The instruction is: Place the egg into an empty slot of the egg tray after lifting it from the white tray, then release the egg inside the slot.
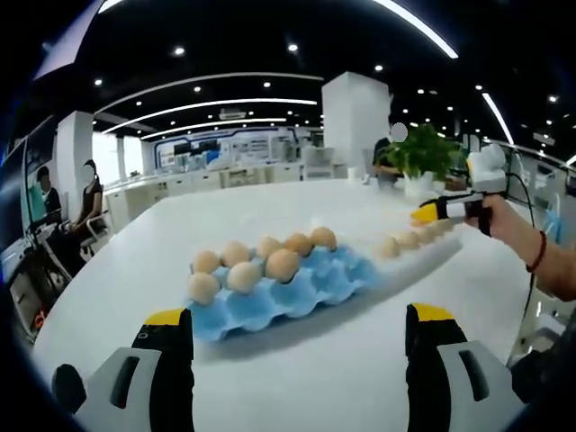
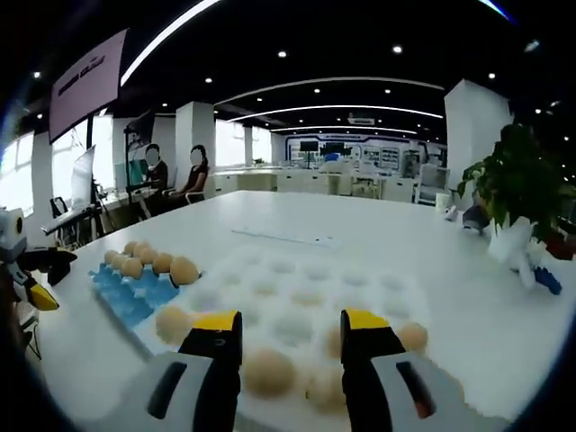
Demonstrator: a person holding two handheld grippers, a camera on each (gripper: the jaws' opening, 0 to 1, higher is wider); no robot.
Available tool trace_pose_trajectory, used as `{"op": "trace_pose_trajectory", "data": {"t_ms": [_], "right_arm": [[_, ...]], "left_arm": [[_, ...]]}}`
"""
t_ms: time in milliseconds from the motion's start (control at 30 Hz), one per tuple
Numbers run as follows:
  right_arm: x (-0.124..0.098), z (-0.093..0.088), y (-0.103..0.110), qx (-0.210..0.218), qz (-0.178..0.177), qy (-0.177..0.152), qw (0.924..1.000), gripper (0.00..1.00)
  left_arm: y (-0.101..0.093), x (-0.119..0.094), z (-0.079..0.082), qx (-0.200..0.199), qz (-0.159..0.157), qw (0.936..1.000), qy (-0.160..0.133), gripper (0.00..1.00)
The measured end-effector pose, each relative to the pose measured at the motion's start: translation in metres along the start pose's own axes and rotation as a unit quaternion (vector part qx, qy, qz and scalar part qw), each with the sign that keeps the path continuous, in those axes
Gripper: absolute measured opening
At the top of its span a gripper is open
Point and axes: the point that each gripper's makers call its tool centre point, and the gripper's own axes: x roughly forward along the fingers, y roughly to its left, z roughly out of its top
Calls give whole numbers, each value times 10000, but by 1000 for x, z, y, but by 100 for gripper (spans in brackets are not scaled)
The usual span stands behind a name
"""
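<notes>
A tan egg (image 2: 269, 372) lies in the white tray (image 2: 297, 297) between the right gripper (image 2: 290, 337)'s spread fingers; the left gripper (image 1: 297, 337) gapes empty.

left gripper view: low, facing blue egg tray (image 1: 288, 288) | right gripper view: close over white tray (image 2: 297, 297) | shared: both trays

Blue egg tray (image 1: 310, 288): 1, with 7 eggs (image 1: 283, 264) counted in left gripper view. White tray (image 2: 297, 297): 1, with about 5 eggs (image 2: 269, 371) visible in right gripper view. Potted plant (image 2: 515, 193): 1. Seated people (image 2: 195, 171): 2.
</notes>
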Motion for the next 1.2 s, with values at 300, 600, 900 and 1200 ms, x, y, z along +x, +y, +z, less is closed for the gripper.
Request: {"op": "trace_pose_trajectory", "data": {"t_ms": [300,600,900,1200], "right_arm": [[1,-12,-23,-124,-392,126,9991,45],[10,-19,-34,75,-542,296,9981,42],[19,-25,-45,80,-746,417,9963,37],[22,-32,-48,337,-765,416,9956,31]], "left_arm": [[-4,3,3,31,-64,10000,-42,100],[-4,1,3,7,-84,9999,-74,100],[-1,-1,0,-27,-50,10000,-38,100],[0,-3,3,8,-63,9999,-143,100]]}}
